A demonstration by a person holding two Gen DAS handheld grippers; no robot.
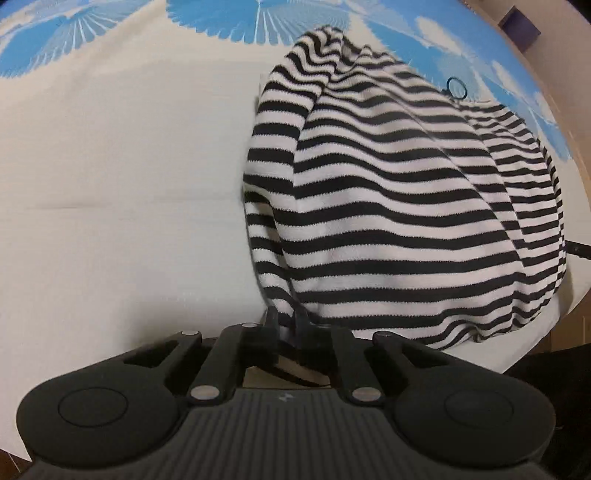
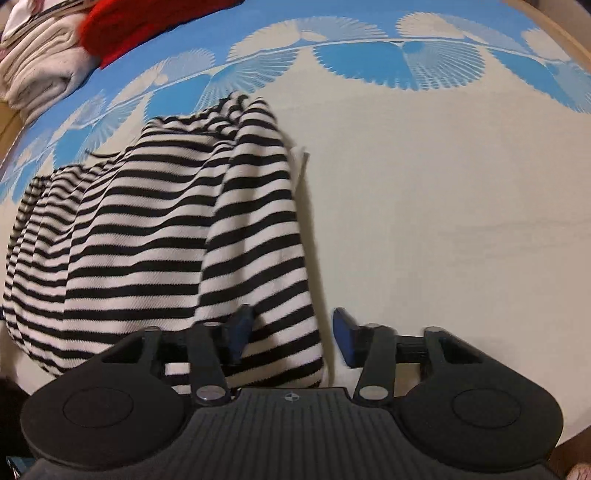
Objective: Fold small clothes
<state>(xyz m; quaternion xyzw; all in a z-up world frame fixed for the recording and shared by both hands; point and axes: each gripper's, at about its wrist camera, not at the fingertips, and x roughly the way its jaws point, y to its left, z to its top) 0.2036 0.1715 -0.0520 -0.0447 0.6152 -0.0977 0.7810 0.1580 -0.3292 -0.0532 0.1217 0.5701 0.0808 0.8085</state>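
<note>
A: Jaws?
B: Left gripper (image 1: 286,326) clamps the striped top's (image 1: 388,206) edge; right gripper (image 2: 291,332) stands parted around its other edge, not pressing.
A: Surface?
B: One cream-and-blue sheet (image 2: 443,203) under the top. Beyond it, one red garment (image 2: 140,22), one white pile (image 2: 40,62).

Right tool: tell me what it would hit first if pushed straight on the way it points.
Most likely the striped garment: the right tool already has a fold of it between its fingers. Just beyond lies the cream and blue cloth covering the surface, though depth is hard to judge.
</note>
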